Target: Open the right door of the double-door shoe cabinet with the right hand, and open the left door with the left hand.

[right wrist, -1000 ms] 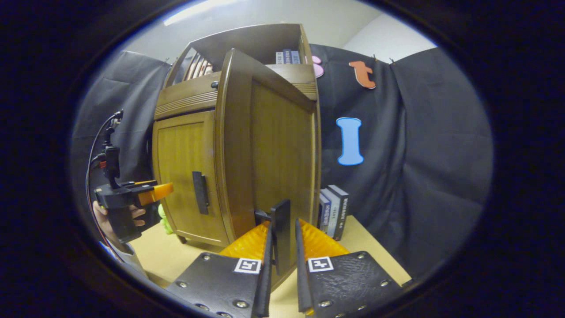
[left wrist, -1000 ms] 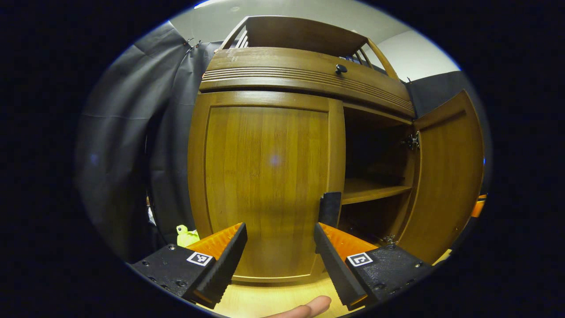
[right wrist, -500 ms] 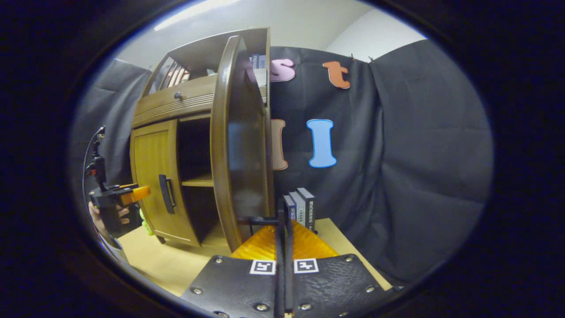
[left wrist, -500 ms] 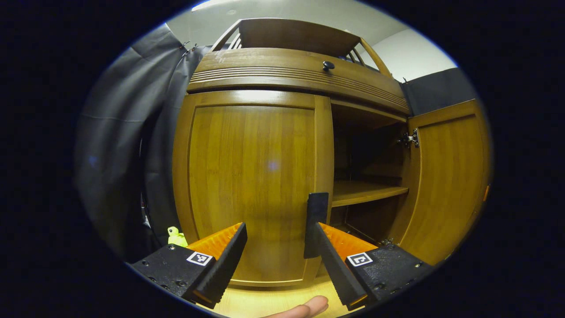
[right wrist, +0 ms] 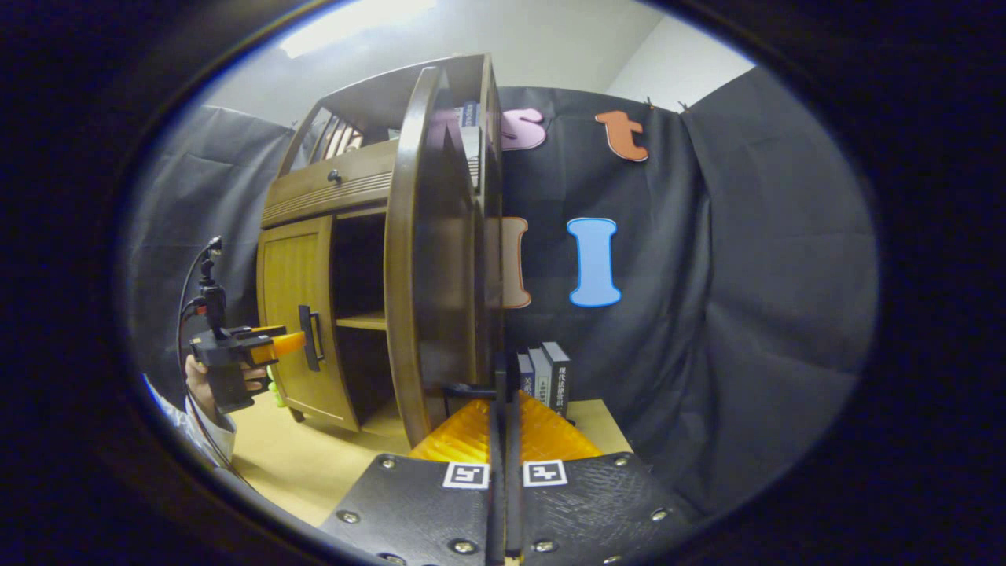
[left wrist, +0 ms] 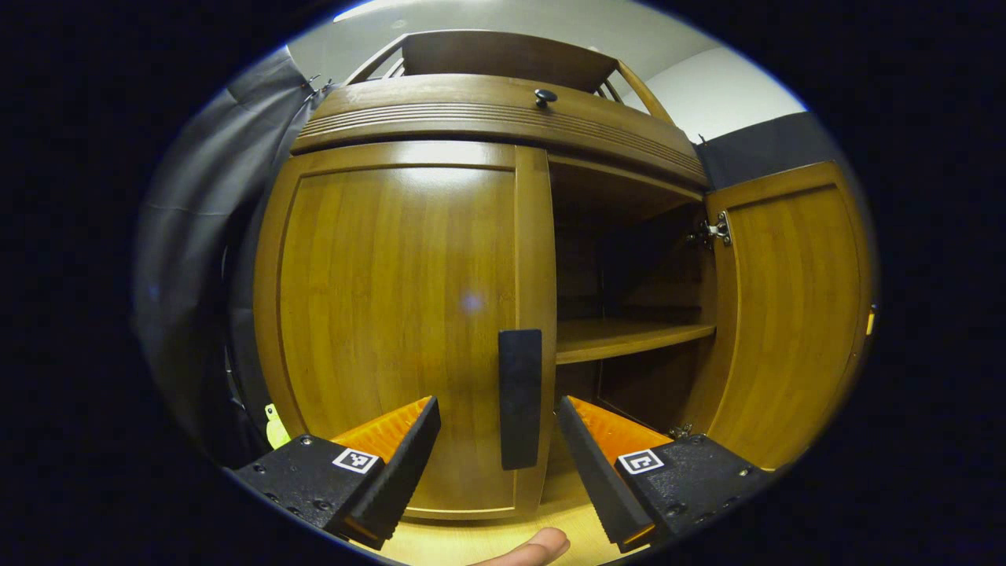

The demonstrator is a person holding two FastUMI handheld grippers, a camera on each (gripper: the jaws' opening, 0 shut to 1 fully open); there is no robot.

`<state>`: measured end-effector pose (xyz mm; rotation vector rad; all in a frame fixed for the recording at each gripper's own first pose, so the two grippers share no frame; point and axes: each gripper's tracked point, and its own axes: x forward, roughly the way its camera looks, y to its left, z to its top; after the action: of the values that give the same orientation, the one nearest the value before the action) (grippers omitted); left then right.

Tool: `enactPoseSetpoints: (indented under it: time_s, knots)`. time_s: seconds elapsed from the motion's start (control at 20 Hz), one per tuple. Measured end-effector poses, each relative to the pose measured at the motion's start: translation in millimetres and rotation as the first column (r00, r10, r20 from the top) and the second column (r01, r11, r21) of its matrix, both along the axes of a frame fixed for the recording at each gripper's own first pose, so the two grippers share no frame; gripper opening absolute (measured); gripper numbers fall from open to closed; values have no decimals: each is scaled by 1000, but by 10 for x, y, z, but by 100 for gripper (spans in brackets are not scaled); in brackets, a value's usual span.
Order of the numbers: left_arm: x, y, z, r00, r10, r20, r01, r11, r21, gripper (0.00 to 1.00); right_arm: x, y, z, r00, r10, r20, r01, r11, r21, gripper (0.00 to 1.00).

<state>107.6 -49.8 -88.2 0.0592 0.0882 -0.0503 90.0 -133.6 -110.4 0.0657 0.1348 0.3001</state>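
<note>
One door open, tongs flanking handle

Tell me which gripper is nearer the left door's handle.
Left. The left gripper is open with the left door handle between its fingers, not yet clamped. The right gripper is off at the swung-open right door, shut on its handle.

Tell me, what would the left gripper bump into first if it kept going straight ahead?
Probably the dark handle on the closed left door. It stands between the left gripper's open jaws, though how far ahead is unclear.
</note>
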Motion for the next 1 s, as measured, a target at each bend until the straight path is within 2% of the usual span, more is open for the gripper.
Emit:
enactPoseSetpoints:
  time_s: [0.15, 0.2, 0.25, 0.3, 0.45, 0.5, 0.55, 0.6, 0.7, 0.75, 0.8, 0.85, 0.95, 1.0]
  knots:
    - [5, -5, -36, 1000, 0, -8, 0, 1000, -2, 90, -26, -56, 17, 1000, -14, 1, 14, 999, -35, 3]
    - [6, 15, -21, 1000, 6, -1, -6, 1000, 1, 90, -29, -105, 31, 999, -36, 6, 36, 997, -67, 19]
    - [3, 30, -2, 1000, 11, 8, -11, 1000, 3, 99, -63, -180, 37, 998, -59, 2, 59, 996, -72, 35]
    - [-14, 33, 25, 1000, 15, 19, -15, 1000, 2, 90, -102, -278, 35, 995, -95, -1, 95, 992, -77, 52]
    - [-37, 26, 45, 999, 19, 38, -18, 1000, -13, 95, -316, -583, 95, 976, -214, 29, 216, 969, -118, 100]
    - [-20, 11, 33, 999, 15, 38, -14, 1000, -25, 95, -386, -723, 119, 963, -264, 52, 269, 950, -160, 96]
    - [3, -30, 35, 999, 9, 48, -7, 999, -42, 95, -473, -818, 154, 951, -301, 73, 309, 932, -189, 98]
    - [40, -91, 65, 998, 8, 67, -3, 998, -63, 90, -567, -884, 178, 938, -335, 91, 347, 911, -222, 98]
    - [138, -178, 107, 993, 12, 117, -2, 996, -91, 89, -864, -1018, 220, 899, -410, 151, 437, 836, -331, 97]
    - [210, -163, 110, 990, 33, 135, -21, 996, -89, 82, -1008, -1034, 215, 884, -434, 173, 467, 808, -359, 98]
    - [262, -146, 71, 990, 44, 132, -35, 997, -74, 71, -1137, -1009, 171, 876, -447, 182, 483, 796, -365, 98]
    - [323, -137, -6, 993, 48, 109, -43, 998, -48, 61, -1278, -903, 135, 877, -444, 183, 480, 804, -351, 98]
    - [428, -64, -185, 997, 62, 36, -63, 998, 27, 40, -1469, -505, 78, 901, -400, 167, 433, 856, -282, 98]
    - [348, -51, -233, 998, 62, -11, -61, 996, 60, 40, -1548, -313, 16, 918, -369, 145, 395, 885, -247, 99]
